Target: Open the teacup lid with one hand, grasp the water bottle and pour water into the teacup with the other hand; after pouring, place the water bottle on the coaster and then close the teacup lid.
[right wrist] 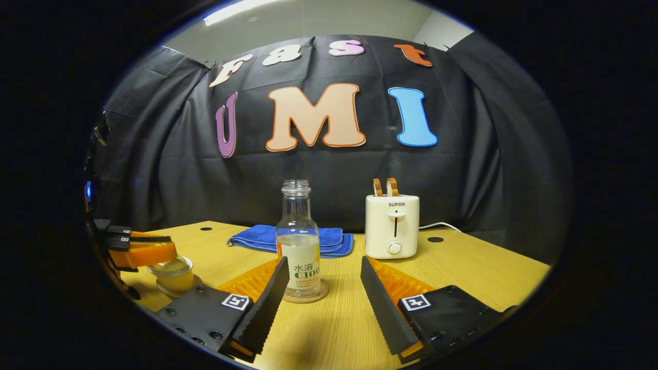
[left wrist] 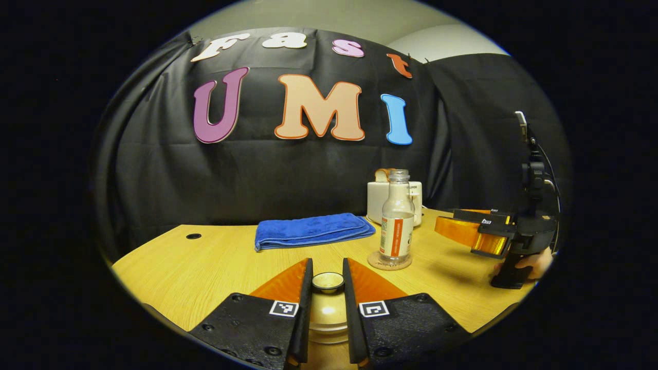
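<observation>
1. Left gripper view: the left tool (left wrist: 328, 288) is nearly shut, its fingers close on either side of the teacup lid (left wrist: 328, 281); whether both press it, I cannot tell.
2. The lid looks small, glazed and probably slippery and breakable; grip its knob squarely.
3. The water bottle (right wrist: 298, 241) stands uncapped on the coaster (right wrist: 308, 297), right of the teacup (right wrist: 175, 275).
4. The right tool (right wrist: 321, 288) is wide open in front of the bottle, empty.
</observation>
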### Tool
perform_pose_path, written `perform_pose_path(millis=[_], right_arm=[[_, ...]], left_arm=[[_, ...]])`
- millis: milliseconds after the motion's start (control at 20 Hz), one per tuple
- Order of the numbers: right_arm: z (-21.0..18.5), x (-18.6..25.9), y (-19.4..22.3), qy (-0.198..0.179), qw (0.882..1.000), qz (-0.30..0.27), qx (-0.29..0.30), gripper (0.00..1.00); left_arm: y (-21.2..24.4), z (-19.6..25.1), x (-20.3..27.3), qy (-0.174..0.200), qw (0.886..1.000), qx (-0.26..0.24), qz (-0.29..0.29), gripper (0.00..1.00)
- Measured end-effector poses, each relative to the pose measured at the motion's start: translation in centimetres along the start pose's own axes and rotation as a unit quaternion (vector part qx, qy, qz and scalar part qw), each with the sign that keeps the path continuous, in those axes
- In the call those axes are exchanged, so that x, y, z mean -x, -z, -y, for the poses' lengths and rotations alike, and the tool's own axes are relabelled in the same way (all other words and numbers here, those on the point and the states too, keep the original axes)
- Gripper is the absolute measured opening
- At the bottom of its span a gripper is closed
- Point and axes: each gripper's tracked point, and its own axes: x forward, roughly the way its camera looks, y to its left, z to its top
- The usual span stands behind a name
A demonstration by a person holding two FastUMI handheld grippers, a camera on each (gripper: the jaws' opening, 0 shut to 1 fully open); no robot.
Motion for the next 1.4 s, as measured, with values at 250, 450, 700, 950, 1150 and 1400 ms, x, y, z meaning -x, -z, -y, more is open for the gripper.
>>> perform_pose_path(millis=[250, 450, 700, 950, 1150, 1400], right_arm=[[0.2, 1.3, -0.1, -0.011, 1.000, 0.000, 0.000, 0.90], [0.3, 1.5, -0.1, -0.012, 1.000, -0.001, 0.000, 0.90], [0.4, 1.7, -0.2, -0.013, 1.000, -0.001, 0.000, 0.90], [0.5, 1.7, -0.2, -0.013, 1.000, -0.001, 0.000, 0.90], [0.6, 1.8, -0.3, -0.010, 1.000, -0.001, 0.000, 0.90], [1.7, 1.9, -0.5, 0.010, 1.000, -0.001, 0.001, 0.90]], left_arm=[[0.8, -0.2, -0.2, -0.009, 0.999, -0.014, -0.029, 0.28], [0.6, -0.5, -0.1, -0.016, 1.000, -0.009, -0.024, 0.28], [0.3, -0.9, 0.3, -0.022, 1.000, -0.001, -0.012, 0.34], [0.1, -1.2, 1.1, -0.032, 0.999, 0.012, -0.004, 0.46], [-0.2, -1.4, 2.4, -0.037, 0.999, 0.015, 0.006, 0.72], [-0.7, -3.6, 4.6, -0.080, 0.996, 0.017, 0.028, 0.79]])
